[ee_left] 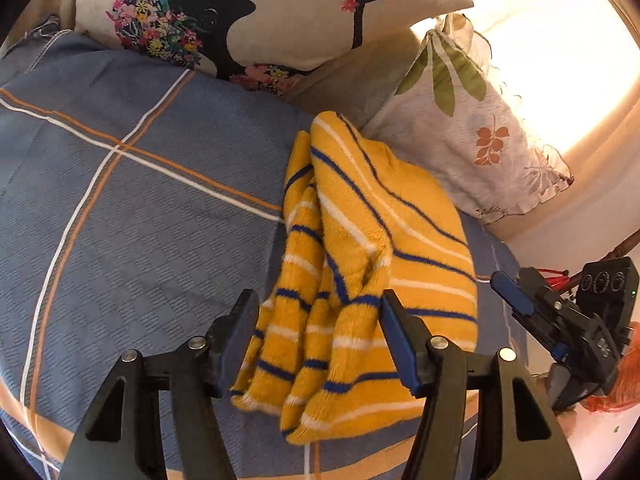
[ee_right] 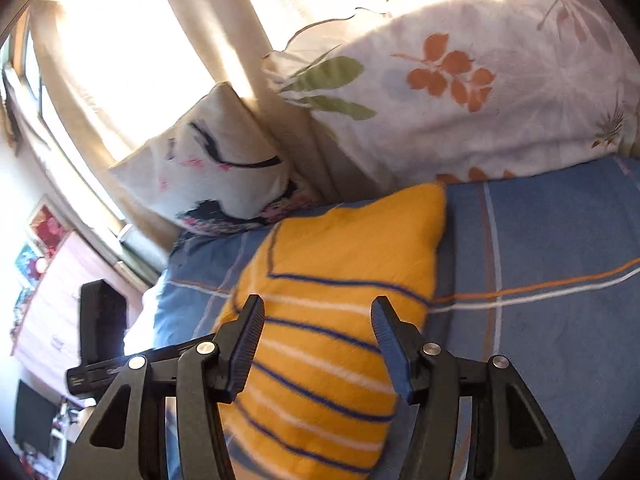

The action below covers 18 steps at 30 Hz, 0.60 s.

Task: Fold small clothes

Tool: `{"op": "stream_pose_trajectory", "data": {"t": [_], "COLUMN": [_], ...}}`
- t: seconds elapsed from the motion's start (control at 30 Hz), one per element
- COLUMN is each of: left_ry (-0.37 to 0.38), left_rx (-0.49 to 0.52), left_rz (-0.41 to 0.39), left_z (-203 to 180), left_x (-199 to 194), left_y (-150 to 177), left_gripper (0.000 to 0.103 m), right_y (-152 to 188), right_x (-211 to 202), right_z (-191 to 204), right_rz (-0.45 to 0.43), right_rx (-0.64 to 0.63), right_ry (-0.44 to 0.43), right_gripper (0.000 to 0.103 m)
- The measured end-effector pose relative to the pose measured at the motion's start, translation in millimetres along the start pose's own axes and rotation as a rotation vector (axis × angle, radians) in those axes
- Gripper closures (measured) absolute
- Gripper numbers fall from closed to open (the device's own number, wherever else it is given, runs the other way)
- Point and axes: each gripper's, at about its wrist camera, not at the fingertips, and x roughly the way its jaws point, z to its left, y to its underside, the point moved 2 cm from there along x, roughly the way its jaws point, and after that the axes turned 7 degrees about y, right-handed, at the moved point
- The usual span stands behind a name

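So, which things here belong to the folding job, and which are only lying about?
For the job:
yellow striped garment
left gripper
right gripper

Lying about:
silhouette cushion
leaf-print pillow
blue checked bedcover

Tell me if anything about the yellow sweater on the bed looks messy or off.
The yellow striped sweater lies on the blue checked bedspread in an untidy fold: along its left side the knit is bunched into loose, overlapping ridges rather than lying flat. Its far corner reaches the leaf-print pillow. No damage shows.
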Motion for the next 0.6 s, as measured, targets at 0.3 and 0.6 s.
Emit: {"op": "stream_pose_trajectory", "data": {"t": [0.3,0.6], "left_ry": [-0.048,-0.13], "left_rx": [0.004,0.069], "left_rz": [-0.012,-0.157], "left_z": [23,11], "left_x": [-11,-67], "left_y": [32,61], "left_gripper": [0.041,0.04], "right_y": [95,96], "right_x": [-1,-55], "right_z": [-6,11], "right_rz": [0.123,0.005], "right_rx": [0.095,-0.007], "right_ry": [-0.125,-0.026], "right_gripper": [0.045,0.043]}}
